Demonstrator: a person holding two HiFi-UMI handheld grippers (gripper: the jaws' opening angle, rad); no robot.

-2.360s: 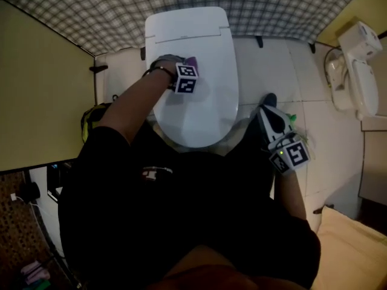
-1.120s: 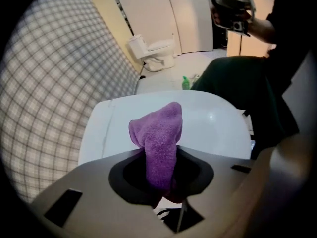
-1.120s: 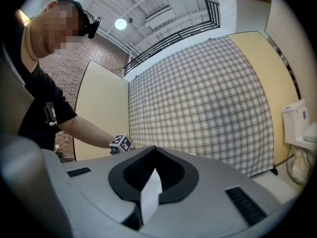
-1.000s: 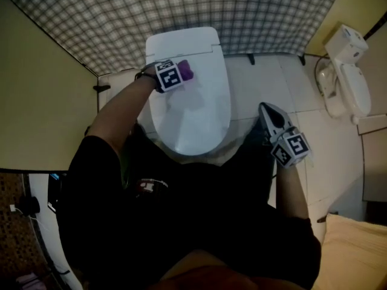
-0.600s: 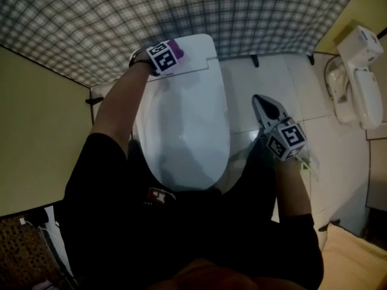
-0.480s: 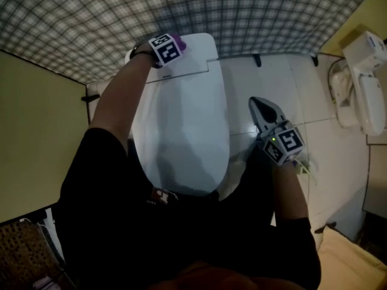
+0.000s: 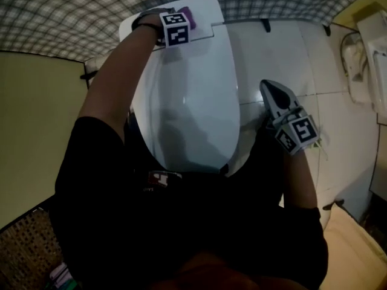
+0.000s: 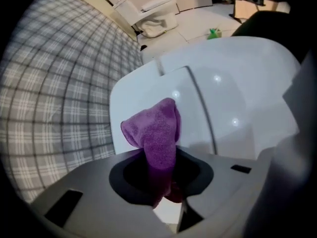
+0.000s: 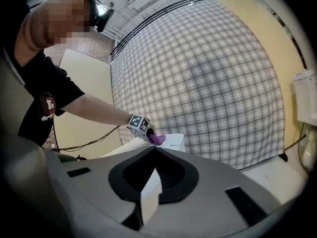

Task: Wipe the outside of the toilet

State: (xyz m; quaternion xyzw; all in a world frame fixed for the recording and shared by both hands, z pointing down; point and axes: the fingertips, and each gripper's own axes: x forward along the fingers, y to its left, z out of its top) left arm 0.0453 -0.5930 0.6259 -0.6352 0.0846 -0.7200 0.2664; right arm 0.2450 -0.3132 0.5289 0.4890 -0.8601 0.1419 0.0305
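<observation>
**Cloth at the back of the toilet, right gripper held off to the side**

Head view: The left arm (image 7: 112,83) reaches straight forward along the left side of the toilet (image 7: 193,101). The left gripper (image 7: 184,18) is over the toilet's back end, where the lid meets the rear block. A purple cloth (image 7: 188,15) sticks out past the marker cube, which hides the jaws here. The right gripper (image 7: 270,90) hangs right of the toilet over the pale tiled floor (image 7: 272,47), tip pointing away from the person and apart from the bowl. The person's dark shirt hides the toilet's front edge. A plaid wall (image 7: 72,5) runs behind the toilet and a yellow partition (image 7: 36,119) stands to its left.

Left gripper view: The jaws are clamped on the cloth, which rises from between them as a folded lump. Its top overlaps the white rear of the toilet, just beside the seam, though whether it actually touches cannot be told. Beyond the toilet are a second toilet (image 8: 151,16) against the wall and a small green thing (image 8: 214,33) on the floor, too small to identify.

Right gripper view: The jaws are together with nothing between them. Past them, the left arm stretches to the toilet's back end with the cloth at its tip. The gripper body hides most of the toilet. A thin cable (image 9: 84,145) hangs along the partition.
</observation>
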